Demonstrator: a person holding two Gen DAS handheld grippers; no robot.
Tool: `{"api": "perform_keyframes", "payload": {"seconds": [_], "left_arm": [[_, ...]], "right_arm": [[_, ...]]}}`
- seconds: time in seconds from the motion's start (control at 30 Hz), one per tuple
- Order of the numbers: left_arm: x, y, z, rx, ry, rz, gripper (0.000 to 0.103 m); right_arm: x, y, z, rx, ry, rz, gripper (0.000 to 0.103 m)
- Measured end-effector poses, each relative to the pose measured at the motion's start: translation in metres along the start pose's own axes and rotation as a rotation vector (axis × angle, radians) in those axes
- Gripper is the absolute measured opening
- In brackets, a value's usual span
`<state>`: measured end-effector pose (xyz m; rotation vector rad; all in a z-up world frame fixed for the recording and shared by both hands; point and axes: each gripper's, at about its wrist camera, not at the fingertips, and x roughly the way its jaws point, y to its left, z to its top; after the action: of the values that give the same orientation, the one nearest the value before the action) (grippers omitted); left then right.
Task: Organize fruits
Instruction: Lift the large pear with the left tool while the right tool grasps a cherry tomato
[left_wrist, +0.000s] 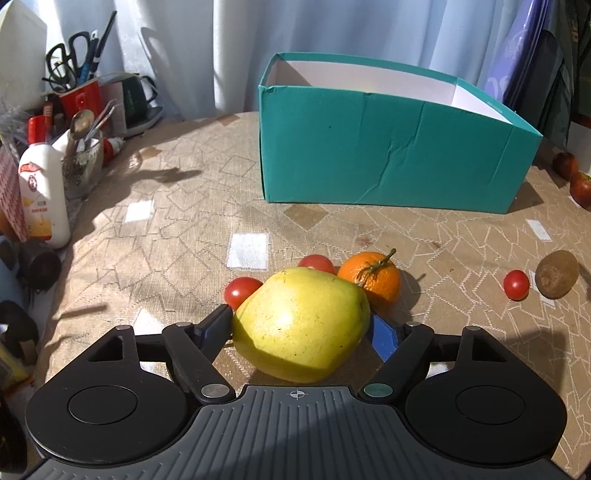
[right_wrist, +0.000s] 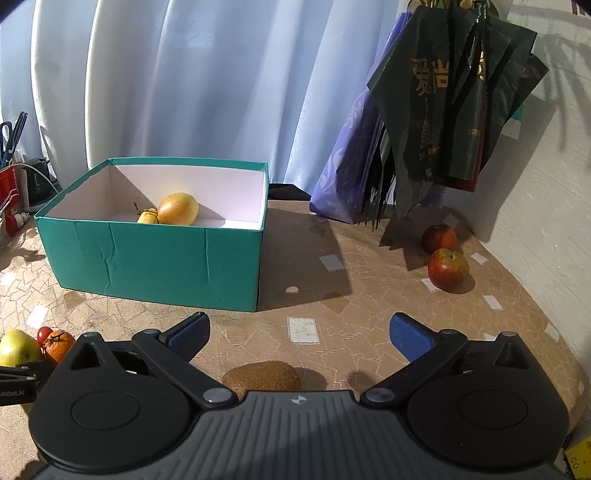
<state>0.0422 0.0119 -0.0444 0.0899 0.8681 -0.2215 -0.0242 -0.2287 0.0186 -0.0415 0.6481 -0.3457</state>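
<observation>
My left gripper (left_wrist: 301, 325) is shut on a yellow-green apple (left_wrist: 301, 325), low over the table; its blue pads (left_wrist: 384, 338) press both sides. Behind the apple lie an orange (left_wrist: 373, 278) and two cherry tomatoes (left_wrist: 242, 290). Another tomato (left_wrist: 516, 284) and a kiwi (left_wrist: 556, 273) lie to the right. My right gripper (right_wrist: 299, 334) is open and empty, with the kiwi (right_wrist: 262, 378) on the table close under its base. The teal box (right_wrist: 155, 258) holds a yellow pear (right_wrist: 178, 208) and a small yellow fruit (right_wrist: 147, 216). Two red apples (right_wrist: 447, 269) lie at the right.
Bottles, a jar of utensils and a red cup with scissors (left_wrist: 79, 92) crowd the left edge. Purple and dark bags (right_wrist: 443, 122) hang at the back right by the wall. The table edge curves around at the right (right_wrist: 546, 317).
</observation>
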Motion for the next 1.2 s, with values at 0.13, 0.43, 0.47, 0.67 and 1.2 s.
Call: {"api": "perform_keyframes", "payload": {"seconds": [0.13, 0.43, 0.47, 0.67, 1.2], "left_arm": [[0.002, 0.0, 0.001, -0.004, -0.001, 0.002, 0.081], [0.0, 0.004, 0.0, -0.026, 0.004, -0.011, 0.079], [0.0, 0.004, 0.0, -0.026, 0.005, -0.012, 0.079], [-0.004, 0.002, -0.002, -0.031, 0.012, -0.023, 0.079], [-0.054, -0.018, 0.005, 0.036, -0.075, -0.063, 0.079]], "right_arm": [[0.001, 0.001, 0.0, -0.005, 0.007, 0.0, 0.103], [0.003, 0.003, -0.002, -0.019, 0.014, -0.004, 0.103], [0.003, 0.003, -0.002, -0.021, 0.014, -0.004, 0.103], [0.004, 0.006, -0.002, -0.039, 0.01, 0.001, 0.103], [0.021, 0.006, -0.022, -0.064, 0.043, 0.074, 0.098]]}}
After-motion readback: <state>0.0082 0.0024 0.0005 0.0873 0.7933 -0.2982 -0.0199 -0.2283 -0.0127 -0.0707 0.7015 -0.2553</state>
